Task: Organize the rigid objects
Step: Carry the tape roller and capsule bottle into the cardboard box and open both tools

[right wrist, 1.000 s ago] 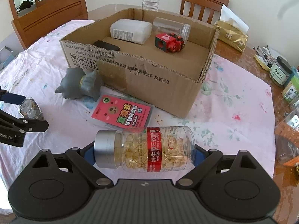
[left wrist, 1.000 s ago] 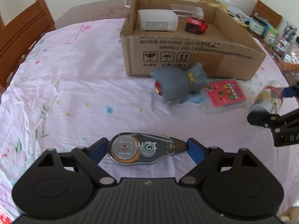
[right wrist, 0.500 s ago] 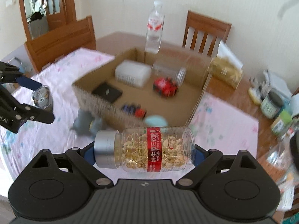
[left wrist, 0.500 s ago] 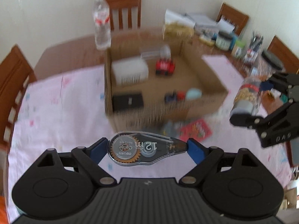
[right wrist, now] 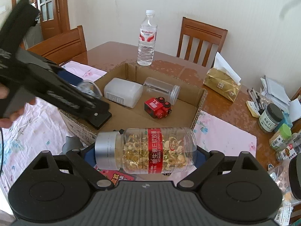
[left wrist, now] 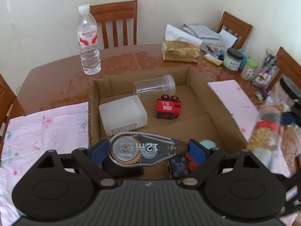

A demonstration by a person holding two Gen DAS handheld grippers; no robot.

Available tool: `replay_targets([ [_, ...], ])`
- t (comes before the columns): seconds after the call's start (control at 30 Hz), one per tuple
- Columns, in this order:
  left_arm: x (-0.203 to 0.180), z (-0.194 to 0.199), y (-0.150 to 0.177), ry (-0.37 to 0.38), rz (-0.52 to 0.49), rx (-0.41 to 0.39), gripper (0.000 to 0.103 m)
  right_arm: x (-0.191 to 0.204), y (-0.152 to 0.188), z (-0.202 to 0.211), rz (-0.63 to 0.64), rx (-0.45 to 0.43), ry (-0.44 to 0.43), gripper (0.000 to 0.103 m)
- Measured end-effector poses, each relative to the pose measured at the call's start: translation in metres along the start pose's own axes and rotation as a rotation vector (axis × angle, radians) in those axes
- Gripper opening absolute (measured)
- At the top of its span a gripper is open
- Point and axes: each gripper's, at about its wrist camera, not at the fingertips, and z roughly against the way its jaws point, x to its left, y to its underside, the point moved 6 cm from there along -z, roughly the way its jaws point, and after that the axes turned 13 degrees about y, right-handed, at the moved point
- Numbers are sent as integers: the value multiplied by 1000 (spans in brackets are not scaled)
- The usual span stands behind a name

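My left gripper (left wrist: 146,148) is shut on a clear correction tape dispenser (left wrist: 139,150), gripped end to end, above the near part of an open cardboard box (left wrist: 216,111). The box holds a white plastic container (left wrist: 122,114), a clear jar (left wrist: 154,86) on its side, a red toy train (left wrist: 168,109) and small dark items under my fingers. My right gripper (right wrist: 146,152) is shut on a capsule bottle (right wrist: 144,150) with a red label and silver cap, held sideways over the box's near corner. In the right wrist view the left gripper (right wrist: 88,94) reaches in from the left.
A water bottle (left wrist: 88,43) stands behind the box and a gold tissue pack (left wrist: 180,52) lies at the back right. Jars and pens (left wrist: 233,59) crowd the right edge. A grey plush toy (right wrist: 72,144) and a red card packet (right wrist: 116,177) lie on the pink cloth (left wrist: 47,124).
Both grippers have risen with their loads. The left one has moved from over the cloth to above the open box, and the plush toy and red packet have dropped out of its view.
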Motion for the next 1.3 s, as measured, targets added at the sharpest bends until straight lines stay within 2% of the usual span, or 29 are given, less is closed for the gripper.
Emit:
replay_targets([
  [0.1,7,-17,-5,-7,2,8,90,-1,-2,-5,-10,12,7,96],
  [0.23,13,-22,-14,-29,-13,-48,90,-2,-6,-12,-21,23,17,96],
  [0.3,17,-23,-19,-26,-8,-51,91,-1,-8,-16,-21,28,21,96],
  [0.5,28,-2,-21,-36,32,-112,98,1,-13,-27,-15,40,23,96],
  [0.6,34,11,-19,-52,52,-132,99,3,-17,-32,-9,42,24,96],
  [0.87,42,49,4,-81,101,-171,101,6,-36,-53,-31,53,21,96],
  [1.0,42,58,20,-99,111,-165,101,8,-49,-74,-57,61,60,96],
  [1.07,42,60,27,-109,112,-155,101,9,-55,-81,-57,38,76,102],
  [1.3,43,64,49,-132,109,-122,101,10,-63,-72,-71,11,125,103],
])
